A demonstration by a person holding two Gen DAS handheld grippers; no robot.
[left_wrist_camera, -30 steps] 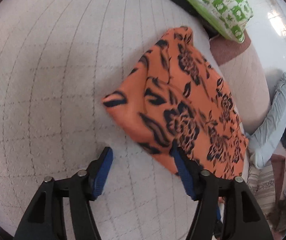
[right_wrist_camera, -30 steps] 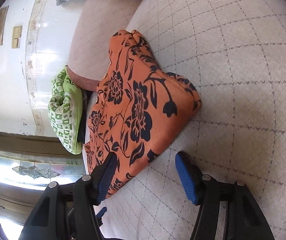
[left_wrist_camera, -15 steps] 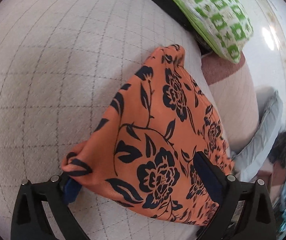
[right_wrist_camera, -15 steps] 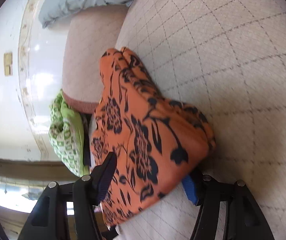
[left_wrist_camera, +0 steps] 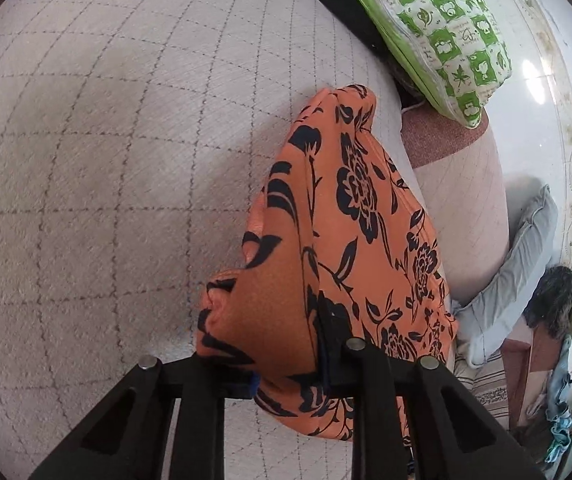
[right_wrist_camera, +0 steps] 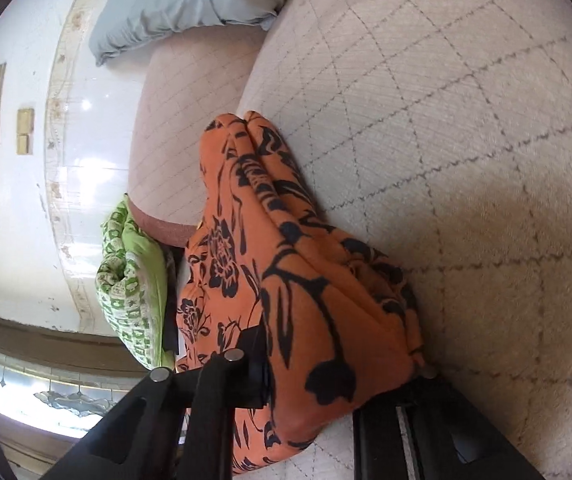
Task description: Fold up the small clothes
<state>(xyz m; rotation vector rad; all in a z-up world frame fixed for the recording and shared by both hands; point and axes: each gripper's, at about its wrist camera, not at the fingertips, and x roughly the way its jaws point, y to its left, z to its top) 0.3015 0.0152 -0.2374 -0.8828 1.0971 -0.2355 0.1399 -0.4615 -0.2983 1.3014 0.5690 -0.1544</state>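
The left gripper [left_wrist_camera: 286, 364] and right gripper [right_wrist_camera: 342, 376] are each closing their fingers on a corner of the orange floral garment [left_wrist_camera: 350, 240], which is lying bunched on the quilted bed [left_wrist_camera: 106, 160], just beside the green pillow [left_wrist_camera: 434, 28].

Left gripper [left_wrist_camera: 286, 364]: black plastic arms with triangular cut-outs, silver round screw heads, a blue pad edge seen. Right gripper [right_wrist_camera: 342, 376]: same black build, silver screws.
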